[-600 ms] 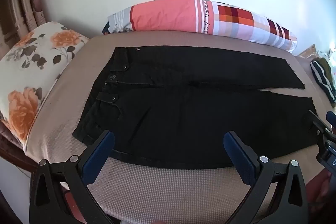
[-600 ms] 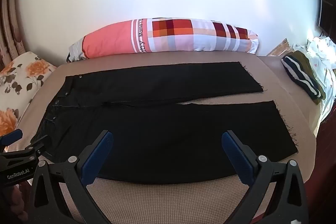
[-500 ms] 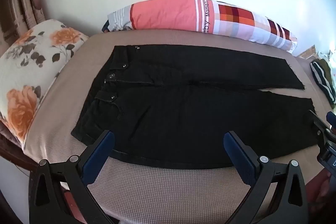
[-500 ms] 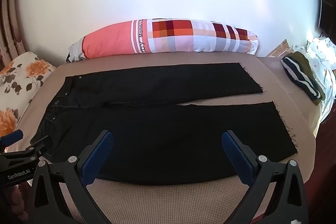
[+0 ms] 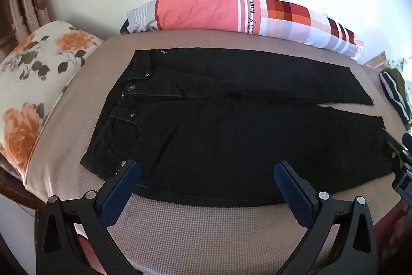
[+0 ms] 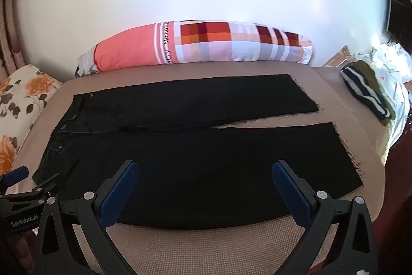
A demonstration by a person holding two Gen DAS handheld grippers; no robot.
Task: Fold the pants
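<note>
Black pants (image 5: pixel 231 125) lie flat and spread on a tan bed, waistband to the left, both legs running right with frayed hems. They also show in the right wrist view (image 6: pixel 200 146). My left gripper (image 5: pixel 207 169) is open and empty, hovering over the near edge of the pants by the waist end. My right gripper (image 6: pixel 204 169) is open and empty over the near leg's front edge. The left gripper's side also shows at the left edge of the right wrist view (image 6: pixel 20 187).
A long pink and checked pillow (image 5: pixel 244 14) lies along the far wall. A floral cushion (image 5: pixel 33 84) sits at the left. A striped dark garment (image 6: pixel 365 92) and white cloth (image 6: pixel 391 63) lie at the right. The bed's tan cover (image 5: pixel 206 228) shows in front.
Both grippers have dropped slightly and come a little closer to the pants' near edge. The pants have not moved.
</note>
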